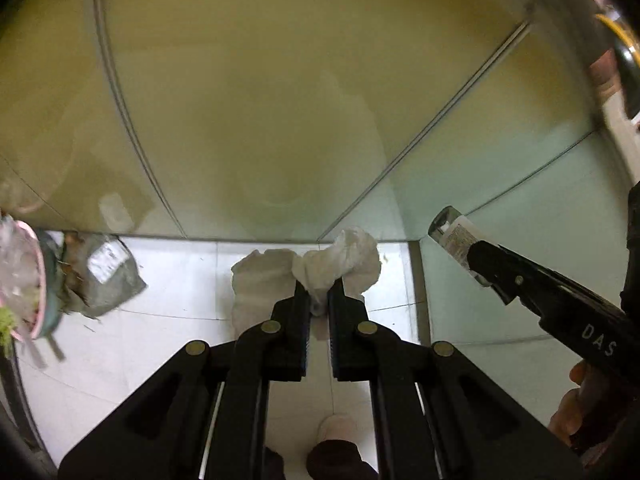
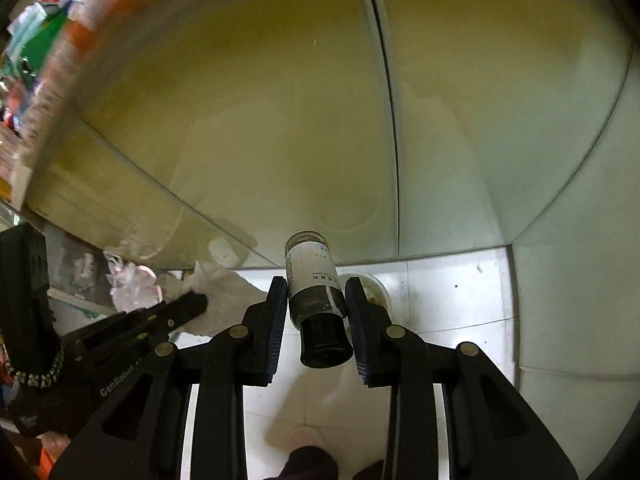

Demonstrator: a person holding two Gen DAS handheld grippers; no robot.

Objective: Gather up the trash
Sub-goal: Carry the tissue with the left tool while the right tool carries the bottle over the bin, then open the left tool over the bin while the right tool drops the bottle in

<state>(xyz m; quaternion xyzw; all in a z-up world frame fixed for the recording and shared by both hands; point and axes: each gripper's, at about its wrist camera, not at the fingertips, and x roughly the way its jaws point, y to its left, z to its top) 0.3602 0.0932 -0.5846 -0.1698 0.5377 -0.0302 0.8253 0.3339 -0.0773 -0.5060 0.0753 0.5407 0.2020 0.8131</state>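
Your left gripper [image 1: 319,286] is pinched narrow on a crumpled white tissue wad [image 1: 340,262]; the wad bulges past the fingertips, held above the white tile floor [image 1: 180,280], near the base of the yellowish glass panel [image 1: 260,100]. More white paper [image 1: 256,276] sits just left of and behind it; can't tell if it's the same piece.

Your right gripper [image 2: 316,296] clamps a small glass bottle [image 2: 314,280] w/ white label, black cap pointing back at the camera, clear base aimed at the far wall. Pads touch both sides of the body.

Far left on the floor in left wrist view: a grey crumpled bag [image 1: 106,276] and a pink-rimmed container [image 1: 24,280], blurred.
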